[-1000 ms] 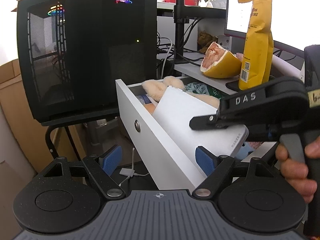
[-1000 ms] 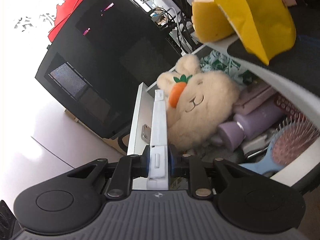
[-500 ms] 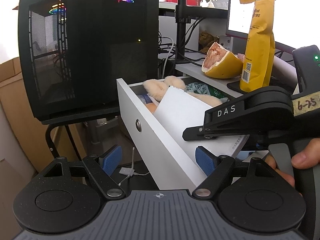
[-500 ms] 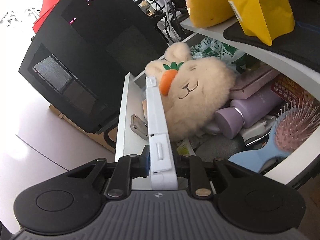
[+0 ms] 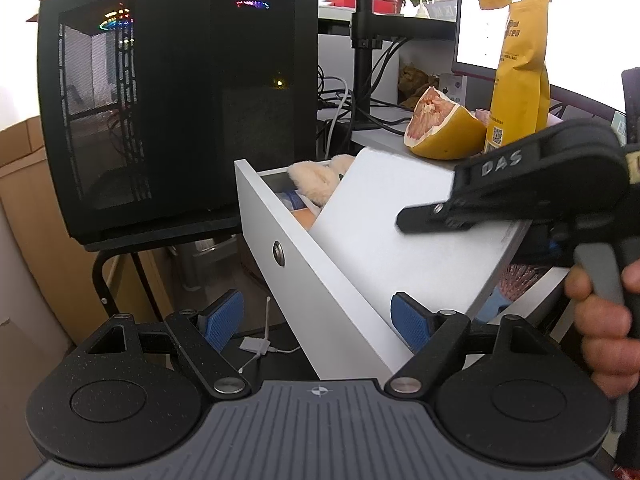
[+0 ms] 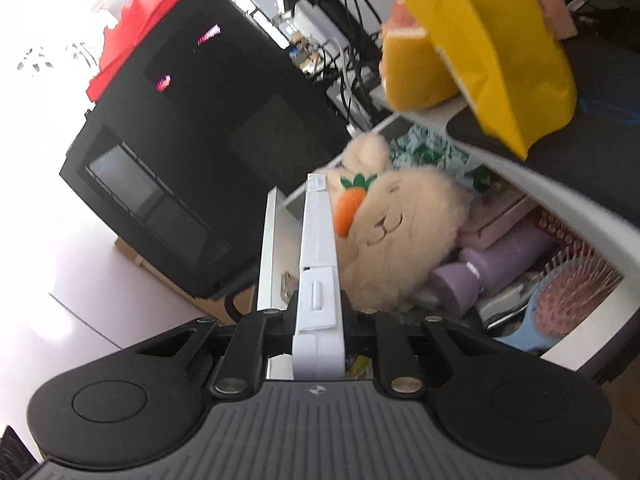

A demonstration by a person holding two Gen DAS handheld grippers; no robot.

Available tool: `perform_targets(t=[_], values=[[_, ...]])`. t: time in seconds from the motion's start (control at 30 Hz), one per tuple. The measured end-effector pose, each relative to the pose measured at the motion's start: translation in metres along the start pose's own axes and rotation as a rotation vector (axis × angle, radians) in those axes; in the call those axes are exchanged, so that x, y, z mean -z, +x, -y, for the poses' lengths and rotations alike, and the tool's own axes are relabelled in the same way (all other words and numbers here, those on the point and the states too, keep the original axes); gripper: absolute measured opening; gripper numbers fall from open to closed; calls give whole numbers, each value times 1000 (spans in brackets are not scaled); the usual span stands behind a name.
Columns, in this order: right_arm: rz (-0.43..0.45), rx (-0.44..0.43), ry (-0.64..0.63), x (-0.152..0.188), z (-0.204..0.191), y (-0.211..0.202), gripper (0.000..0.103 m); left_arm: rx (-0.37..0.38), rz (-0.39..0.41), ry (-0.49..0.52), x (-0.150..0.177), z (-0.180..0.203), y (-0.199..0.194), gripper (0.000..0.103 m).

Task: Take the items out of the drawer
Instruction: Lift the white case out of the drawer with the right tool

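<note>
Right tongs (image 6: 318, 320) clenched on the white box (image 5: 404, 232) — lifted higher since a second ago, now mostly above the drawer (image 5: 320, 280) front edge. Left tongs (image 5: 316, 320) released, idle — extraction nearly complete.

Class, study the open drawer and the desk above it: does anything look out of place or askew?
Yes. A cut pomelo sits bare on the desk beside a yellow pouch. The white box is tilted half out of the drawer, but only because the right gripper is clamping it.
</note>
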State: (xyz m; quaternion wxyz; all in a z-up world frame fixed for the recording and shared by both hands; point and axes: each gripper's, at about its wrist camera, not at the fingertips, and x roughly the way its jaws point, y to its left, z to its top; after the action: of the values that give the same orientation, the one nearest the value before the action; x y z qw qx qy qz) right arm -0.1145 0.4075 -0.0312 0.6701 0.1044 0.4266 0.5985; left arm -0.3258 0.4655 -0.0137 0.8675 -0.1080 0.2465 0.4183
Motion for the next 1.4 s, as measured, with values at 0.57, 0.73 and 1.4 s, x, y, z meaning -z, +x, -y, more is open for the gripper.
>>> perform_targets(t=[0.57, 0.73, 1.4], values=[[121, -9, 107, -8, 23, -44, 14, -31, 23, 47, -3, 8, -4, 86], [155, 7, 104, -10, 24, -58, 14, -12, 33, 54, -3, 11, -7, 86], [346, -23, 153, -10, 28, -144, 14, 131, 49, 96, -6, 50, -12, 86]])
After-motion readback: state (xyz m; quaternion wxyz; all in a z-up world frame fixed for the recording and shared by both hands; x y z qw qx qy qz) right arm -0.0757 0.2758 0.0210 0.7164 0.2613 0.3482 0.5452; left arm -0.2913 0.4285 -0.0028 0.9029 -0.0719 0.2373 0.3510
